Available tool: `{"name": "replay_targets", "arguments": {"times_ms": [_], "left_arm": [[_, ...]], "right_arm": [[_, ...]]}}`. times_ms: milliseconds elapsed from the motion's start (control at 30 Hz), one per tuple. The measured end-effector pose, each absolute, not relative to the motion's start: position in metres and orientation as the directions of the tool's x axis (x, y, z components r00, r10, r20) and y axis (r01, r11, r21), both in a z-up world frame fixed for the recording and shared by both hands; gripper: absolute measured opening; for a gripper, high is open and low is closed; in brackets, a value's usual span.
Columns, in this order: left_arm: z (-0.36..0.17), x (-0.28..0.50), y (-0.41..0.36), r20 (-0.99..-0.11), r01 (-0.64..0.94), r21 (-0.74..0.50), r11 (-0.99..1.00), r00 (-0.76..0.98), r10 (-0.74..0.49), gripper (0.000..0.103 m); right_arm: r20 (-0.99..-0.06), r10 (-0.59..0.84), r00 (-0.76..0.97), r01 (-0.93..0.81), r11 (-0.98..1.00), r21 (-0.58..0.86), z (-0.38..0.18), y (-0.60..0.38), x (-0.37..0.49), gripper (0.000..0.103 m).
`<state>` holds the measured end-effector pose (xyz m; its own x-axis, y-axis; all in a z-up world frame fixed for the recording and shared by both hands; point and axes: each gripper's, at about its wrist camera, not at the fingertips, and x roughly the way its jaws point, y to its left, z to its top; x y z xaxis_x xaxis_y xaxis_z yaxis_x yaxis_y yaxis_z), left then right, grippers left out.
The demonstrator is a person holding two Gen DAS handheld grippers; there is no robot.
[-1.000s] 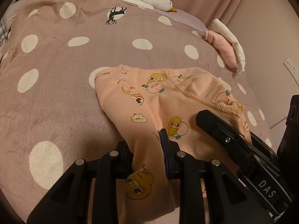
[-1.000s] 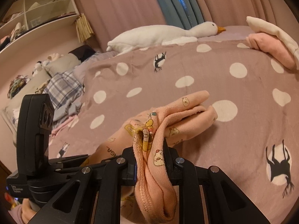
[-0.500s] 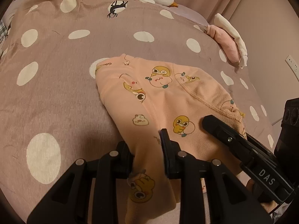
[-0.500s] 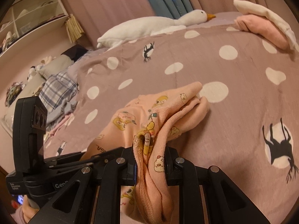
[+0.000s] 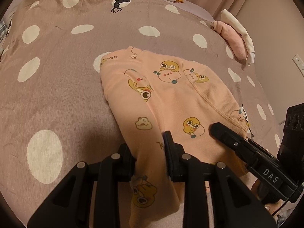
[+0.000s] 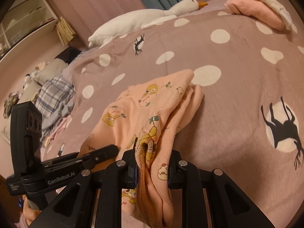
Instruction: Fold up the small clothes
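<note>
A small peach garment [image 5: 171,98] printed with yellow cartoon ducks lies folded over on the dotted mauve bedcover [image 5: 57,95]. My left gripper [image 5: 148,146] is shut on its near left part, and the cloth fills the gap between the fingers and hangs below them. My right gripper [image 6: 153,152] is shut on the bunched near right edge of the garment [image 6: 136,110], low over the bed. One finger [image 5: 224,134] of the right gripper rests over the garment's right side. The left gripper's finger [image 6: 106,152] shows at the lower left of the right wrist view.
A white goose plush [image 6: 144,17] lies along the far side of the bed. A stack of pink and cream folded clothes [image 5: 235,38] sits at the far right. Plaid bedding [image 6: 53,93] and shelves [image 6: 28,19] are off to the left. Curtains hang behind.
The right gripper has sunk and rolled with the bunched edge still in it. The garment now lies flatter and more spread out on the bedcover. The left gripper has hardly moved.
</note>
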<state>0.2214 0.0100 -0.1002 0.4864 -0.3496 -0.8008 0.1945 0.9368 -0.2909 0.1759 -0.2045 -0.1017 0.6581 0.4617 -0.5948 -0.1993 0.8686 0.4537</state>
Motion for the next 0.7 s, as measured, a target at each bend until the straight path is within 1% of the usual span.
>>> {"name": "replay_targets", "arguments": {"times_ms": [267, 433, 567, 700], "left_arm": [[-0.103, 0.221, 0.01, -0.808, 0.193, -0.283, 0.939, 0.48, -0.342, 0.03], [-0.106, 0.221, 0.013, -0.815, 0.183, -0.279, 0.943, 0.474, -0.333, 0.036], [-0.108, 0.221, 0.017, -0.821, 0.168, -0.277, 0.946, 0.47, -0.324, 0.037], [-0.109, 0.22, 0.019, -0.824, 0.16, -0.275, 0.948, 0.468, -0.318, 0.041]], "right_arm": [[-0.61, 0.46, 0.646, -0.178, 0.867, 0.465, -0.107, -0.211, 0.174, 0.022], [-0.617, 0.46, 0.638, -0.164, 0.864, 0.475, -0.11, -0.215, 0.176, 0.022], [-0.623, 0.456, 0.636, -0.156, 0.866, 0.474, -0.113, -0.216, 0.176, 0.022], [-0.626, 0.454, 0.634, -0.15, 0.866, 0.477, -0.115, -0.217, 0.175, 0.022]]}}
